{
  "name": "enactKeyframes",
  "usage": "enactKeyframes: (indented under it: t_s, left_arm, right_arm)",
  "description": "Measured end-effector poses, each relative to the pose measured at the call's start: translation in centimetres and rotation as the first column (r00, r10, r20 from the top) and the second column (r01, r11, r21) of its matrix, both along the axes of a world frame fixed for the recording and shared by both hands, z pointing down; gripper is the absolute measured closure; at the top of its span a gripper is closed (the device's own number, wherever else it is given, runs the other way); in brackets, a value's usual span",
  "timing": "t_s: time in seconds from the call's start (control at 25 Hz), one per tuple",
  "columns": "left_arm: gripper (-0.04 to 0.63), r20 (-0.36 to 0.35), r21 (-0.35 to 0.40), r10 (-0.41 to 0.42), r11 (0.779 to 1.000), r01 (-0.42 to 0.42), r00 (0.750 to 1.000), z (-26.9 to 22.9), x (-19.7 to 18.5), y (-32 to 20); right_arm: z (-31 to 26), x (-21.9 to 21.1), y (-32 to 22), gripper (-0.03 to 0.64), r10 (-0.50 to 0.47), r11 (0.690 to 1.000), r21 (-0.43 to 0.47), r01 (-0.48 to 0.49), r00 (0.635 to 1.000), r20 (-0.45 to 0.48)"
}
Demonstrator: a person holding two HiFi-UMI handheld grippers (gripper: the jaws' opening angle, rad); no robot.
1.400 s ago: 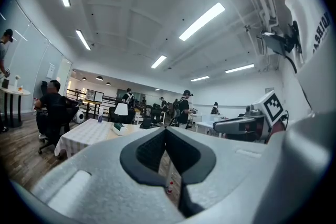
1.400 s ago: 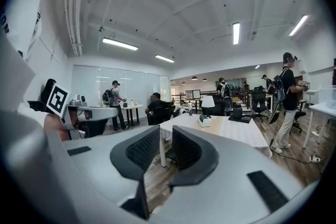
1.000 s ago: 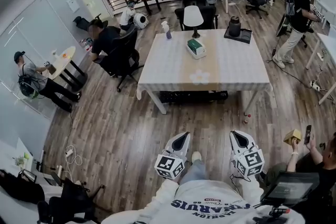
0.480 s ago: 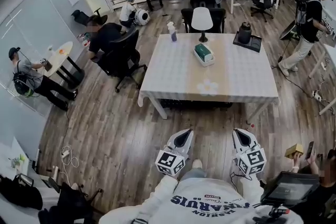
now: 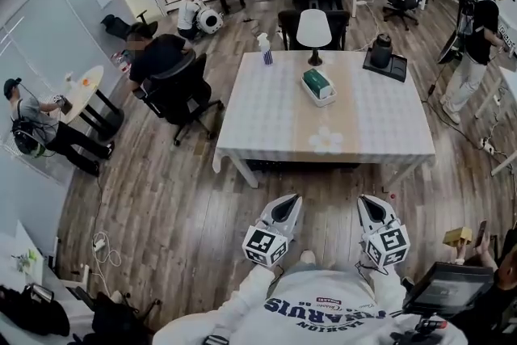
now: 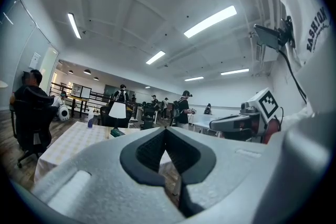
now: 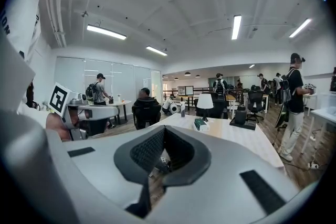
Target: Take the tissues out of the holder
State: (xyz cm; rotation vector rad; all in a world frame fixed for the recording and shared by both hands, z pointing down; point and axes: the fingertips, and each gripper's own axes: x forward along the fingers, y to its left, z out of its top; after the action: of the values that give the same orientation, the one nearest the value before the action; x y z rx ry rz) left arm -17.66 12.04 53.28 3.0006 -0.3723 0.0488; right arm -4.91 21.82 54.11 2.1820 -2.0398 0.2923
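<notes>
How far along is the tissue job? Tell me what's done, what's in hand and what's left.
Done: nothing yet; the green tissues sit in the white holder on the table. In hand: the left tongs and right tongs are shut and empty, over the floor short of the table. Left: reach the holder, grip the tissues and lift them out.

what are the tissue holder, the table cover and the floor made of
Tissue holder: looks like white moulded plastic, smooth and matte, though it's too small to be sure.
Table cover: probably cloth or vinyl, pale with a fine check; its edge hangs down at the sides.
Floor: wood or wood-look planks, brown grain, slight sheen.
</notes>
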Motion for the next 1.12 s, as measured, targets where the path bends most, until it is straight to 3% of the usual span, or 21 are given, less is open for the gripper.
enactKeyframes:
  t_s: [0.76,1.12]
  left_arm:
    - [0.591,-0.014,-0.026,-0.025,0.999,0.024,1.000,0.2,1.1,-3.2]
    - [0.591,0.012,-0.039,-0.036,0.999,0.036,0.999,1.1,3.8,-5.5]
  right_arm:
    - [-0.3,2.1,-2.4,0.607,0.058,0.998,0.002,-0.058,0.998,-0.027]
    - [0.1,5.0,-5.2,0.607,0.061,0.998,0.026,-0.061,0.998,-0.014]
